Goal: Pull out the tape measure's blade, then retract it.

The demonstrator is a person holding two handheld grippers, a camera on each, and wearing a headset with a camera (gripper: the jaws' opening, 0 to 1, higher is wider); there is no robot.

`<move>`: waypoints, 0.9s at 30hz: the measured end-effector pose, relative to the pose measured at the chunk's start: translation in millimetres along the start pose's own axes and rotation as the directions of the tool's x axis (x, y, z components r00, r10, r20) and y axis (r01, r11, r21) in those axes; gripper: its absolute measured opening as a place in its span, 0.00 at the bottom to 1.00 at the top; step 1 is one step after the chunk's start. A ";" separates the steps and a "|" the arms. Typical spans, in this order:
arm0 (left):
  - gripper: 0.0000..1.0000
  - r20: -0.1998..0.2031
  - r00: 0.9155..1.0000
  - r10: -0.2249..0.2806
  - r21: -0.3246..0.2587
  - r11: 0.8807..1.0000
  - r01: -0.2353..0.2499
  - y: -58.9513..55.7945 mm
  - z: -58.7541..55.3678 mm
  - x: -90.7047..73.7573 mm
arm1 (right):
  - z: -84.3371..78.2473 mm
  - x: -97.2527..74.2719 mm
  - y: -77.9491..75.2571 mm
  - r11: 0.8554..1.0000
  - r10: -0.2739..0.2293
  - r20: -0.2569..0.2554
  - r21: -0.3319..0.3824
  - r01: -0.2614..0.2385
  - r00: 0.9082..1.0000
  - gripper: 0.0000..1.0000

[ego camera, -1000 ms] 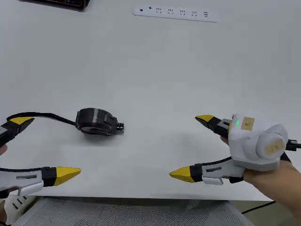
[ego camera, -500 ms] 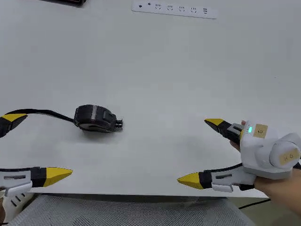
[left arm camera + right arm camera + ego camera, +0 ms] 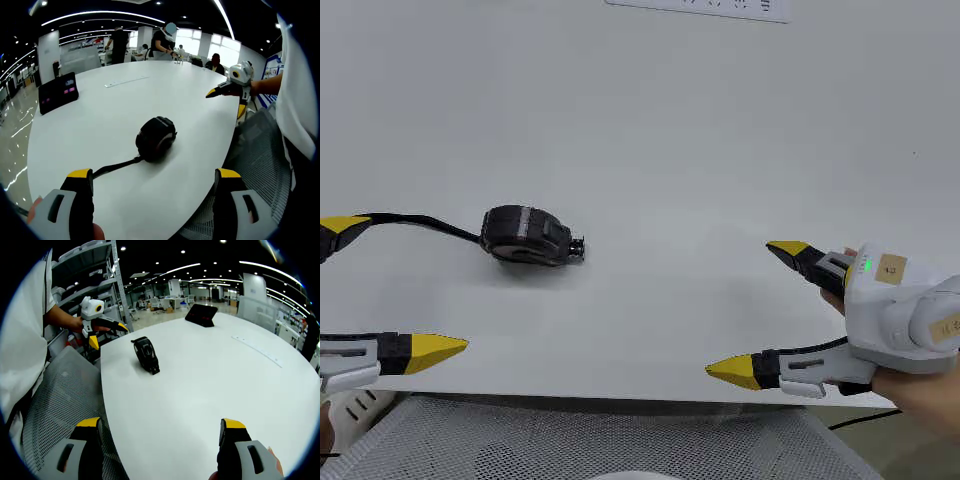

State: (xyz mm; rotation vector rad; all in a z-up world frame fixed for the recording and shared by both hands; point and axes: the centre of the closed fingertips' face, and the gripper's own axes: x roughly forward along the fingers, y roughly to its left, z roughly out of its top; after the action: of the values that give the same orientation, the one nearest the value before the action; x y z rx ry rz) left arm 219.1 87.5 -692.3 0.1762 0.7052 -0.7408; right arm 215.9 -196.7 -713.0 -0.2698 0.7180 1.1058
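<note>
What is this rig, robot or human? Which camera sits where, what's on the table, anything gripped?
No robot: a person holds a two-jaw, yellow-tipped tool in each hand. The head view comes from a headset camera looking down at the white table. The two round fisheye pictures come from cameras riding on each tool, looking along its jaws. The left tool and right tool are both open, gripping nothing. On the table lies a black tape measure, blade not pulled out, its black strap trailing toward the left tool. A white power strip lies farther back.
</note>
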 end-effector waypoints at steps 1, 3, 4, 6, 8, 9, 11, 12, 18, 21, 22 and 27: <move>0.99 0.000 1.000 -0.001 0.001 1.000 0.001 -0.1 0.1 0.4 | 0.5 -0.1 -0.2 1.000 -0.001 0.001 0.001 0.001 1.000 0.97; 0.99 0.003 1.000 -0.005 0.001 1.000 0.005 -0.9 0.7 1.2 | 1.0 0.0 -0.9 1.000 -0.003 0.002 0.002 0.003 1.000 0.96; 0.99 0.003 1.000 -0.003 0.005 1.000 0.003 -0.7 0.8 1.4 | 1.3 0.1 -1.2 1.000 -0.003 0.003 0.003 0.003 1.000 0.96; 0.99 0.004 1.000 -0.008 0.005 1.000 0.008 -1.7 1.0 1.7 | 1.6 0.1 -2.0 1.000 -0.006 0.006 0.007 0.006 1.000 0.96; 0.99 0.002 1.000 -0.011 0.008 1.000 0.011 -2.3 0.0 1.8 | 1.6 0.2 -2.3 1.000 -0.007 0.006 0.010 0.007 1.000 0.96; 0.99 0.002 1.000 -0.009 0.009 1.000 0.009 -2.1 -0.3 1.8 | 1.7 0.4 -2.4 1.000 -0.008 0.006 0.010 0.008 1.000 0.96; 0.99 0.003 1.000 -0.012 0.007 1.000 0.012 -2.5 -0.6 1.8 | 2.2 1.2 -2.1 1.000 -0.007 0.006 0.011 0.007 1.000 0.96; 0.99 0.002 1.000 -0.011 0.007 1.000 0.011 -2.3 -1.0 1.9 | 2.4 1.7 -2.3 1.000 -0.007 0.006 0.011 0.007 1.000 0.96; 0.99 0.002 1.000 -0.020 0.008 1.000 0.020 -4.5 -2.1 2.2 | 3.1 2.3 -3.0 1.000 -0.007 0.004 0.014 0.007 1.000 0.95; 0.99 0.006 1.000 -0.022 0.006 1.000 0.022 -4.8 -1.4 2.1 | 3.6 2.9 -3.6 1.000 -0.007 0.003 0.016 0.007 1.000 0.95; 0.99 0.007 1.000 -0.022 0.005 1.000 0.022 -4.4 -1.4 2.1 | 4.1 3.3 -3.7 1.000 -0.006 0.003 0.016 0.006 1.000 0.95; 0.99 0.011 1.000 -0.021 0.005 1.000 0.021 -3.5 -1.3 1.5 | 4.8 5.1 -3.4 1.000 -0.005 0.001 0.014 0.005 1.000 0.95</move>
State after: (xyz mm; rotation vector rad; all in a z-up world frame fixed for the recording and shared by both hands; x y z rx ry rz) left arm 216.9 84.6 -693.9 0.1693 0.6957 -0.7628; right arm 222.2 -192.0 -713.2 -0.2590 0.7230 1.0957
